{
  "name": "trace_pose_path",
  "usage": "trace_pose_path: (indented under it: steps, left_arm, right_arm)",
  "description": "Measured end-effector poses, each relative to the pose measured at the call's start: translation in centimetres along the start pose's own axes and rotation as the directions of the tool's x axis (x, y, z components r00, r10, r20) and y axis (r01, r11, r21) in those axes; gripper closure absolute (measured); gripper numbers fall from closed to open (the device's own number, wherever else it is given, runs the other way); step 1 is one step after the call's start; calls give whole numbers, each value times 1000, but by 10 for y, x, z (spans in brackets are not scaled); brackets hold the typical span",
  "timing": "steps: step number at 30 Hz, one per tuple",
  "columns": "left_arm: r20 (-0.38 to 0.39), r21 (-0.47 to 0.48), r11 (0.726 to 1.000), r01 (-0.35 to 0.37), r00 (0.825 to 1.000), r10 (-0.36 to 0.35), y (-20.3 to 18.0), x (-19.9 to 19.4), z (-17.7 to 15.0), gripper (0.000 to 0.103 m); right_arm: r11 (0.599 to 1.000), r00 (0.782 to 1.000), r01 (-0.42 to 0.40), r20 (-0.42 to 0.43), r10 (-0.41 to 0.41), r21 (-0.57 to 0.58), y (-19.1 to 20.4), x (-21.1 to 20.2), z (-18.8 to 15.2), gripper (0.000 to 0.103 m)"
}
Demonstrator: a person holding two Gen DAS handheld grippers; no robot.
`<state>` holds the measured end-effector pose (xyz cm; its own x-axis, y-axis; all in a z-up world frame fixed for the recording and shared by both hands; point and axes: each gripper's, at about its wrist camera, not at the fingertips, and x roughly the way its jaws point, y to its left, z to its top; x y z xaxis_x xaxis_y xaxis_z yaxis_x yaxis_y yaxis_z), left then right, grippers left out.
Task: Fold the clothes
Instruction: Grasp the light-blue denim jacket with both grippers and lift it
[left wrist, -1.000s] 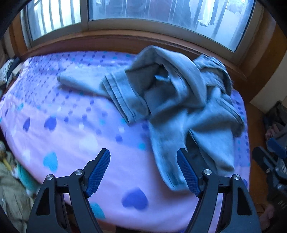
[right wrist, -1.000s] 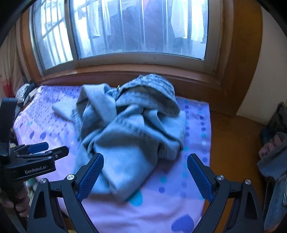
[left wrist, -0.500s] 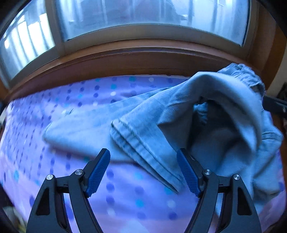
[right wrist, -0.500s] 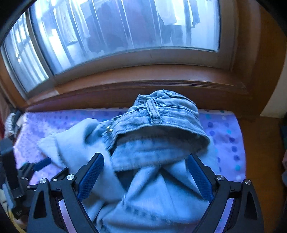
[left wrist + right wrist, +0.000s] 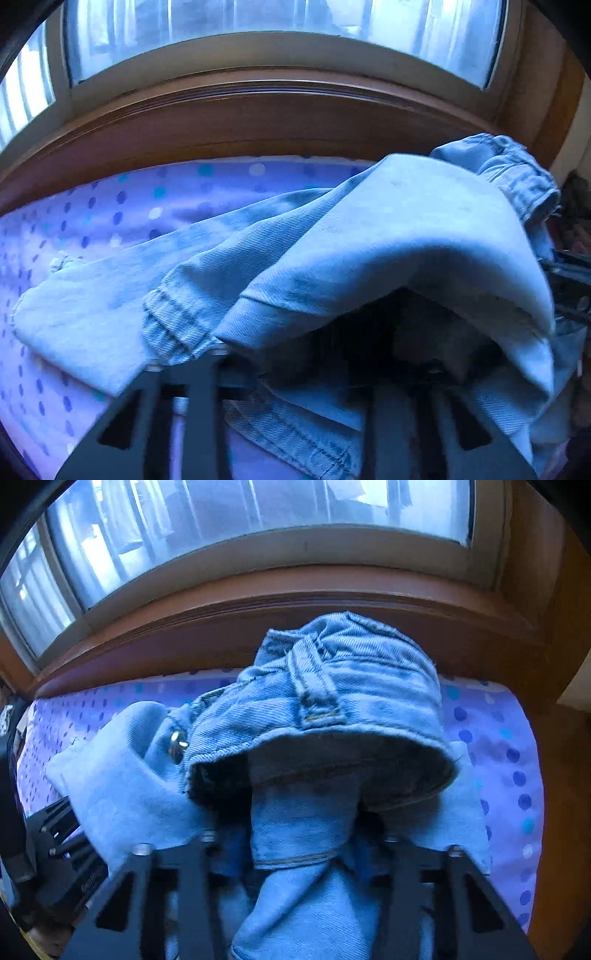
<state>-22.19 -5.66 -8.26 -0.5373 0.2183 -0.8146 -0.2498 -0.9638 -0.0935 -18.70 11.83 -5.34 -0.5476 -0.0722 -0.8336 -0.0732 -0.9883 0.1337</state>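
A crumpled pair of light blue jeans (image 5: 369,243) lies in a heap on the bed. In the left wrist view a trouser leg with its hem (image 5: 173,325) drapes over my left gripper (image 5: 295,354); the fingertips are buried under the denim and only the black arms show, spread wide. In the right wrist view the waistband with belt loop (image 5: 317,686) and metal button (image 5: 177,740) arches over my right gripper (image 5: 299,834); its tips are also hidden in the fabric, arms spread wide.
The bed has a purple sheet with blue dots (image 5: 110,214). A wooden window sill (image 5: 258,122) and window run close behind the jeans. The left gripper's black body (image 5: 55,845) shows at the left of the right wrist view.
Both grippers have pushed forward and down into the jeans heap. Their blue pads, visible before, are now buried under the denim.
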Motion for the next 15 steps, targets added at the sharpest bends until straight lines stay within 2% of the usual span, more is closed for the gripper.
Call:
trace_pose_path:
  steps: [1,5,11,15]
  left_arm:
    - [5,-9,1000,9,1000,-9,1,-2,0,94]
    - [61,-37,999,22,998,-19,9,-30,3,96]
    - [165,-113,992,48,986,-29,50,-94,16,96]
    - [261,-154,988,3,965,38,99,-154,21,96]
  right_arm:
    - [1000,1000,-15,3,15,10,-1,-4,0,77]
    - [994,993,-109,46,108,5,7,-37,0,82]
    - [966,964,-223,114,238,-129,68,-100,5,82]
    - [928,931,-308,134,339,-210,131,-125,11,82]
